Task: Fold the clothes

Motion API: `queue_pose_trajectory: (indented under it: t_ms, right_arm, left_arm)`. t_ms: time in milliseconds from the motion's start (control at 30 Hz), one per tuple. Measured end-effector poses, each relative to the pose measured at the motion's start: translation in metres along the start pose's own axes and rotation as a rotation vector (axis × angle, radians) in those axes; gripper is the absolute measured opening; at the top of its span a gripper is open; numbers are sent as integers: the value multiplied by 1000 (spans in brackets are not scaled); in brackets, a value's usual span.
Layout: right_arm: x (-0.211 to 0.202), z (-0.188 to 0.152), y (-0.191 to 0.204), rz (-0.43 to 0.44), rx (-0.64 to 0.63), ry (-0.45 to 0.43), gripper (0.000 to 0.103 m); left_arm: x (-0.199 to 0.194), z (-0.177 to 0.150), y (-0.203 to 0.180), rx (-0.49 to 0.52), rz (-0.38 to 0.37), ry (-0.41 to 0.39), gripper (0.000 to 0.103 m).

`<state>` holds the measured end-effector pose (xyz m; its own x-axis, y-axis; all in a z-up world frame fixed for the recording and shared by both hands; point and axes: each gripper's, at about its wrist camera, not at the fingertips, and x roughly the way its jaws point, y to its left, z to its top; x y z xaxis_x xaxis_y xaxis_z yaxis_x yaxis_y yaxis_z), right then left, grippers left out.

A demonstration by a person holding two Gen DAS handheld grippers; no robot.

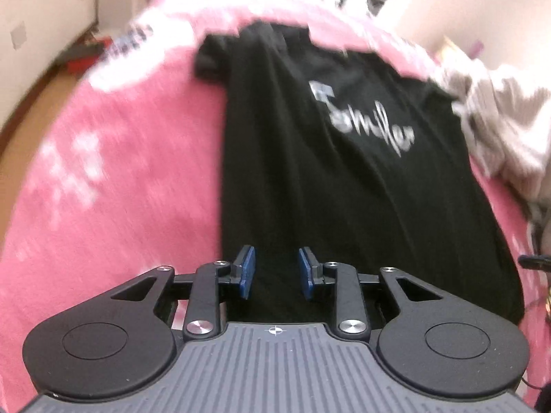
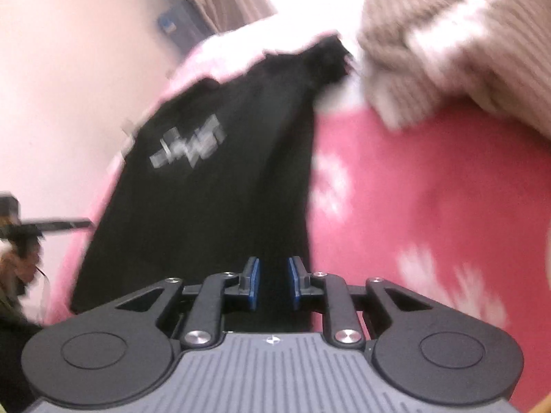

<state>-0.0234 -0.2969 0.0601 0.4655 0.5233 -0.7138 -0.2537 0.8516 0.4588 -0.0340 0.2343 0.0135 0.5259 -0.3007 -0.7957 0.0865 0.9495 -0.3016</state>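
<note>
Left tool (image 1: 276, 272) parted over flat black T-shirt (image 1: 344, 179)

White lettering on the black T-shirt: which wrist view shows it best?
The left wrist view. There the white lettering sits near the frame's centre on the black T-shirt, large and with letter shapes discernible despite some blur. In the right wrist view the lettering is smaller, off to the left and smeared into unreadable streaks.
</note>
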Motion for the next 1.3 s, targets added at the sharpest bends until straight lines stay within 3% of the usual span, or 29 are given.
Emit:
queue_pose_trajectory:
  t_ms: [233, 333, 500, 633, 700, 833, 933, 1000, 1100, 1200, 1300]
  right_arm:
    - [76, 90, 84, 82, -141, 22, 30]
    - [109, 110, 121, 125, -160, 73, 36]
    - [158, 116, 159, 106, -204, 146, 36]
    - [180, 109, 163, 82, -145, 175, 36]
    - [180, 105, 159, 76, -103, 172, 36]
    - [173, 98, 144, 60, -40, 165, 36]
    - [168, 96, 126, 35, 8, 149, 36]
    - [166, 97, 112, 22, 52, 133, 36]
    - [161, 99, 90, -3, 108, 97, 36]
    - [154, 101, 68, -25, 170, 58, 37]
    - [148, 102, 49, -50, 217, 37, 39]
  left_arm:
    - [33, 51, 22, -94, 100, -140, 30]
    - [53, 75, 29, -62, 149, -196, 31]
    - [91, 105, 36, 6, 163, -212, 33]
    - [112, 116, 41, 19, 177, -257, 29]
    - [114, 121, 37, 37, 204, -285, 6]
    - [106, 140, 33, 13, 283, -368, 2]
    - [80, 156, 7, 52, 338, -528, 2]
    - [64, 157, -25, 153, 333, -628, 2]
    - [59, 148, -81, 355, 250, -657, 2]
    - [79, 123, -134, 581, 159, -564, 7]
    - [115, 89, -167, 780, 131, -432, 18]
